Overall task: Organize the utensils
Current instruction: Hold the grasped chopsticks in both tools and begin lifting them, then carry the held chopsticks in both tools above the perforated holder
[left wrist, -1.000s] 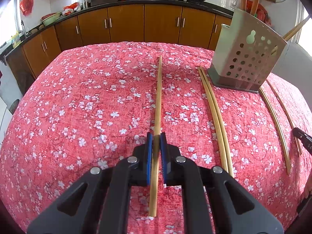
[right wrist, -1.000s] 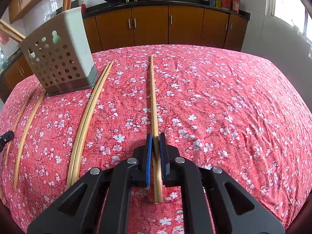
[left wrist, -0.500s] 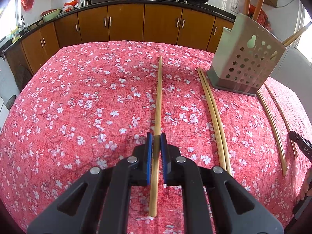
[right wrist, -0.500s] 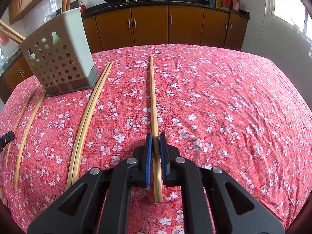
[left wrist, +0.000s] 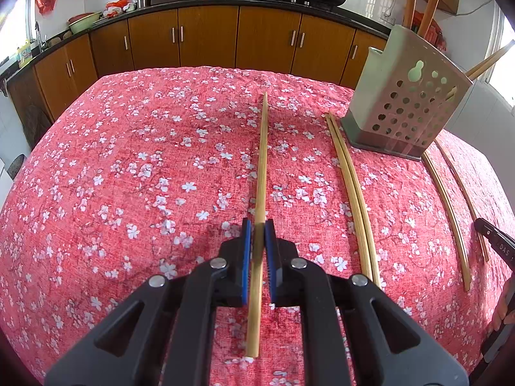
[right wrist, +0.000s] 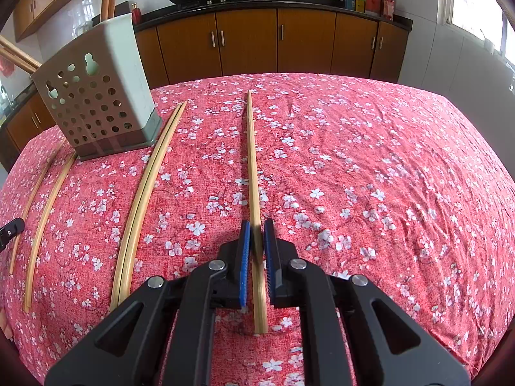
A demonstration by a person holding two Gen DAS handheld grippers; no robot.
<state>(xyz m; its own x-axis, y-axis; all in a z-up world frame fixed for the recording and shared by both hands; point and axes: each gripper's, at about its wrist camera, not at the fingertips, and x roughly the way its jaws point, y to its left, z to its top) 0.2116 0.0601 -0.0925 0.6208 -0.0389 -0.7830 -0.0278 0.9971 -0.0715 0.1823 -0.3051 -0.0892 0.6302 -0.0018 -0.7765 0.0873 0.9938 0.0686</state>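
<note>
In the left wrist view my left gripper point(left wrist: 257, 229) is shut on a long bamboo chopstick point(left wrist: 262, 167) that runs away from me over the red floral cloth point(left wrist: 128, 177). My right gripper point(right wrist: 256, 229) is likewise shut on a chopstick point(right wrist: 252, 160) in the right wrist view. The grey perforated utensil holder point(left wrist: 408, 106) stands upright at the far right in the left view, and the same holder point(right wrist: 96, 96) stands at the far left in the right view, with several sticks poking out of its top.
A close pair of chopsticks point(left wrist: 352, 186) lies beside the holder; the same pair point(right wrist: 145, 193) shows in the right view. Two single chopsticks point(left wrist: 447, 206) point(right wrist: 48, 206) lie past it. A black gripper tip point(left wrist: 495, 244) and a person's hand point(left wrist: 505, 305) sit at the right edge. Cabinets stand behind.
</note>
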